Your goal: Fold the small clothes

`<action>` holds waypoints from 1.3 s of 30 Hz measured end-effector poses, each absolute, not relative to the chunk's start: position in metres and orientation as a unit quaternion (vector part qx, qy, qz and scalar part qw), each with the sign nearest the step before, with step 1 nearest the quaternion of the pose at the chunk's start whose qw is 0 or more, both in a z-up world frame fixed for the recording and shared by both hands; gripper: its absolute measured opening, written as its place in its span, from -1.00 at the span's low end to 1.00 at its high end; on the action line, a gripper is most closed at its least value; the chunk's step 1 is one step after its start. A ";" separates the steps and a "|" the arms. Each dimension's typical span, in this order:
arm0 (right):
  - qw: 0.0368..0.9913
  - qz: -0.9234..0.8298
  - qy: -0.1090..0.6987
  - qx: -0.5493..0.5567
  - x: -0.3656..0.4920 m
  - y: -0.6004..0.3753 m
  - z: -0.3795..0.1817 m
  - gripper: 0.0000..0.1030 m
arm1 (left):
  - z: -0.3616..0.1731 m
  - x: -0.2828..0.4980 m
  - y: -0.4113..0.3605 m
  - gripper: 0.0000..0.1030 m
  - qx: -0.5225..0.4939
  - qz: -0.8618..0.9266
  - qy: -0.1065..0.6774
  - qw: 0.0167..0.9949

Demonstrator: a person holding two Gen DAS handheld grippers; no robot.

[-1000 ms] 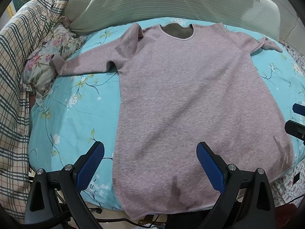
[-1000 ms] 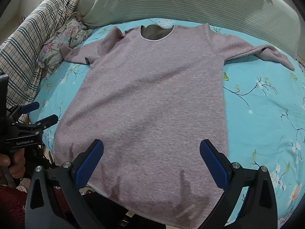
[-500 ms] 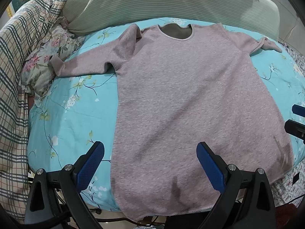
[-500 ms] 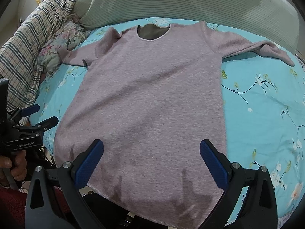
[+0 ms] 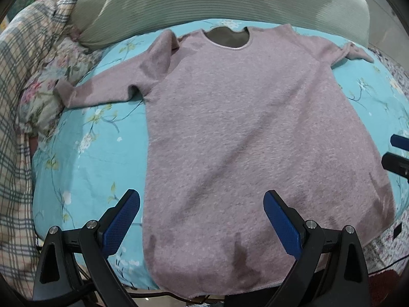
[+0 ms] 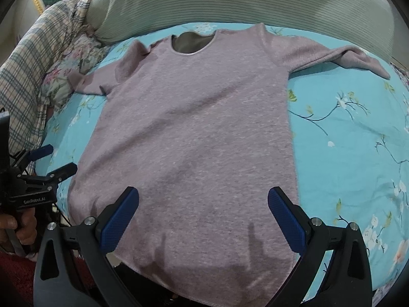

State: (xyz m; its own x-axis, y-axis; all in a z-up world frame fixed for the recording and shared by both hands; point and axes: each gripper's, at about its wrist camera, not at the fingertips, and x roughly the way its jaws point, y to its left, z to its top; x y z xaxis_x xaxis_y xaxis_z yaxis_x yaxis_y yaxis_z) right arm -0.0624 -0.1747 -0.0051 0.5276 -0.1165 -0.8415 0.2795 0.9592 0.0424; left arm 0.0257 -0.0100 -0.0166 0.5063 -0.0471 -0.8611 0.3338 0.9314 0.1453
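Observation:
A mauve long-sleeved top [image 5: 242, 133] [image 6: 199, 133] lies flat and face up on the turquoise floral bedsheet [image 5: 92, 153] [image 6: 345, 140], neck at the far end, both sleeves spread sideways. Its hem hangs at the bed's near edge. My left gripper [image 5: 202, 220] is open above the hem's left part, holding nothing. My right gripper [image 6: 203, 217] is open above the hem's right part, also empty. The left gripper shows at the left edge of the right wrist view [image 6: 51, 163], held by a hand [image 6: 23, 227]. The right gripper's tips show at the right edge of the left wrist view [image 5: 398, 151].
A striped green pillow [image 5: 217, 2] [image 6: 242, 0] lies across the far end of the bed. A plaid blanket [image 5: 18, 102] [image 6: 30, 58] and a floral cushion [image 5: 53, 81] [image 6: 69, 71] crowd the left side. Bare sheet lies on either side of the top.
Both grippers have eased slightly forward and lower toward the hem; the top looks a little larger in both views. The garment itself has not moved.

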 end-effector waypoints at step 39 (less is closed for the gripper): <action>0.792 -0.384 0.325 0.347 0.076 -0.684 0.033 0.59 | -0.043 0.151 -0.105 0.90 0.123 -0.091 0.541 0.827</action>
